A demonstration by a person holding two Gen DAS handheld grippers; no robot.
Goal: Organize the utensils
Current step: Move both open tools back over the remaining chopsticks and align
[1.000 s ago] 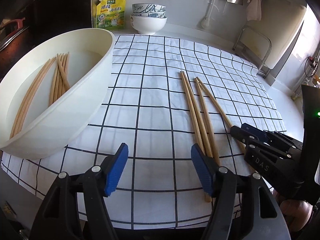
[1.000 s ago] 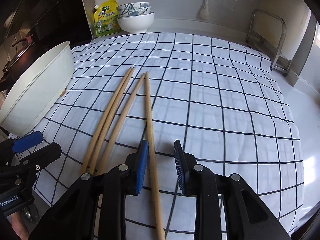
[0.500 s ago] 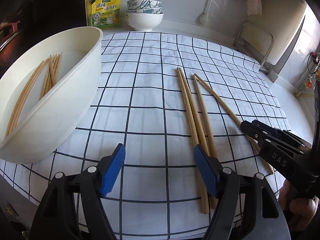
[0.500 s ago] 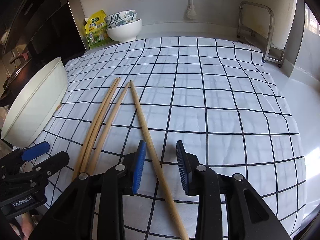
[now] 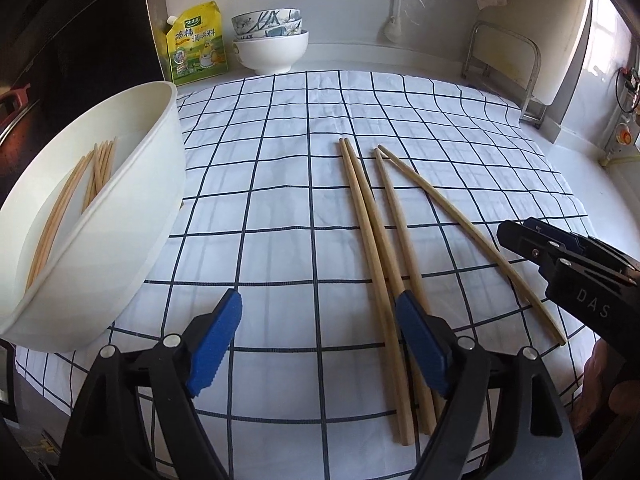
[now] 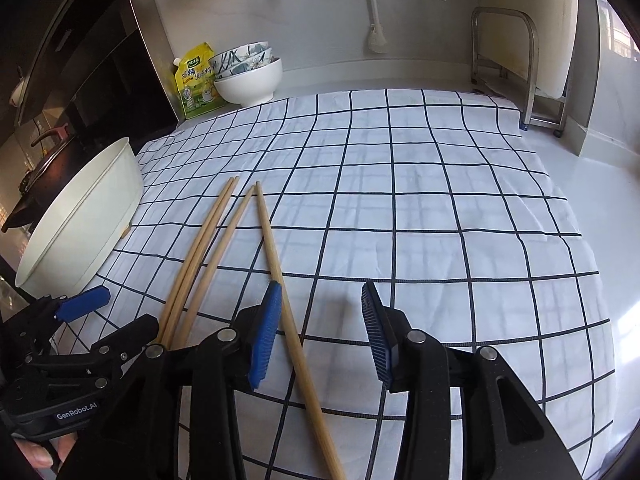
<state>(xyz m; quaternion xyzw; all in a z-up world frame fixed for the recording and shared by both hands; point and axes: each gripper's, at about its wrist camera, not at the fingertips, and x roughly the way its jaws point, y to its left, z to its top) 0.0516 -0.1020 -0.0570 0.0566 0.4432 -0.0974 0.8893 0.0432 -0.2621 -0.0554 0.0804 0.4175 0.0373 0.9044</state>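
Tub: the white tub [image 5: 132, 216] sits far left on the checked cloth [image 5: 280, 184] over the bench, already holding chopsticks.
Left hand-held gripper [image 5: 318, 344]: released, its jaws have just been opening wider, nothing between them; shift right to straddle the three chopsticks [image 5: 384, 248] beside its right pad.
Right hand-held gripper [image 6: 320, 334]: released, jaws just been opening; the single chopstick [image 6: 280, 280] lies between them, touching the left pad. Centre it, then close.
Obstacles: grippers sit close together; bowls [image 5: 270, 44] and the yellow pouch [image 5: 196, 42] stand far back, clear.

Four chopsticks [image 5: 372, 232] lie on the checked cloth [image 5: 280, 184], running toward twelve o'clock. The tub [image 5: 120, 240] sits on the cloth's edge at nine o'clock of them, with more chopsticks [image 5: 96, 168] inside. Beyond the cloth, at eleven o'clock, stacked bowls [image 5: 272, 44] stand just right of a pouch [image 5: 196, 44].
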